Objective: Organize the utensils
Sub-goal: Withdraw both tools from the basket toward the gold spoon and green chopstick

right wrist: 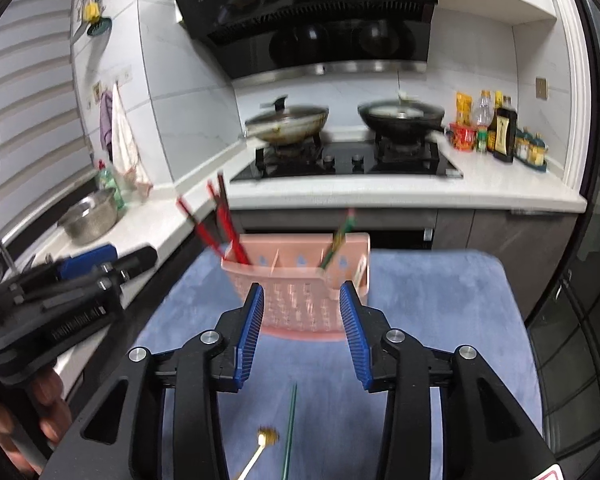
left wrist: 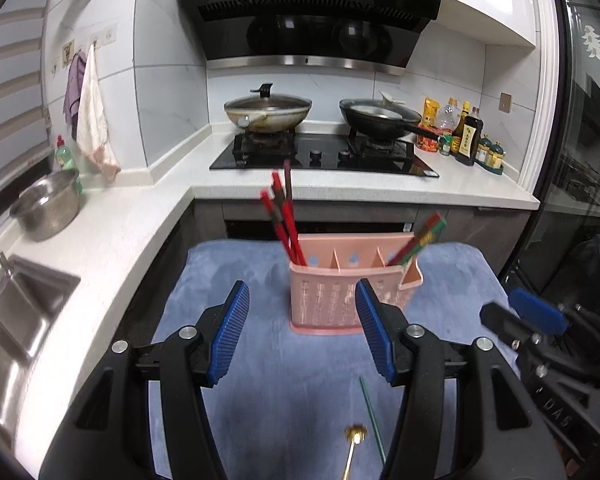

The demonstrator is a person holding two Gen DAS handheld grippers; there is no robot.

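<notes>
A pink utensil holder (left wrist: 332, 296) (right wrist: 300, 280) with several compartments stands on a blue mat (left wrist: 300, 400) (right wrist: 440, 320). Red chopsticks (left wrist: 284, 216) (right wrist: 216, 224) lean out of its left compartment, and a red and green pair (left wrist: 420, 240) (right wrist: 338, 240) out of its right one. On the mat lie a green chopstick (left wrist: 372, 420) (right wrist: 290, 428) and a gold utensil with a frilled head (left wrist: 354, 440) (right wrist: 266, 438). My left gripper (left wrist: 302, 332) is open with nothing between its blue pads. My right gripper (right wrist: 302, 334) (left wrist: 516, 316) is also open and holds nothing.
A white counter (left wrist: 120, 240) (right wrist: 380, 192) runs along the left and back, with a sink (left wrist: 24, 308), a steel colander bowl (left wrist: 46, 204) (right wrist: 90, 216), a gas stove with two pans (left wrist: 324, 152) (right wrist: 340, 160), and sauce bottles (left wrist: 460, 132) (right wrist: 496, 128). A hand (right wrist: 40, 412) holds the left gripper.
</notes>
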